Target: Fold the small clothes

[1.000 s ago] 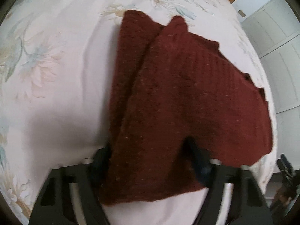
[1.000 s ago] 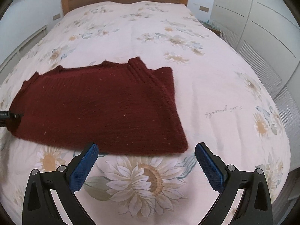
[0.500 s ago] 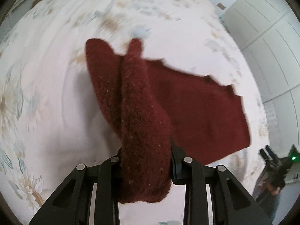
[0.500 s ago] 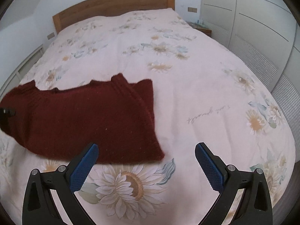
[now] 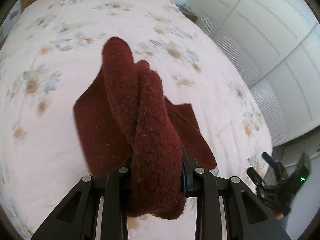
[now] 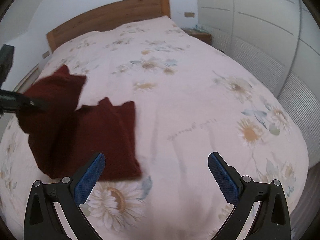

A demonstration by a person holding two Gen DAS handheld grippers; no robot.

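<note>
Left gripper (image 5: pixel 158 168): one end of the maroon sweater (image 5: pixel 128 108) is being pinched and lifted | rest is lying flat on the bed (image 6: pixel 180 100), stretching toward the right gripper (image 6: pixel 156 172) | right jaws are being held wide apart, empty, just beside the free edge.

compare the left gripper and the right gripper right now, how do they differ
The left gripper is shut on the dark red sweater, lifting one end; the right gripper is open and holds nothing. The left one's pads are hidden by knit; the right one's blue pads show plainly. Both are above the floral bedspread.
</note>
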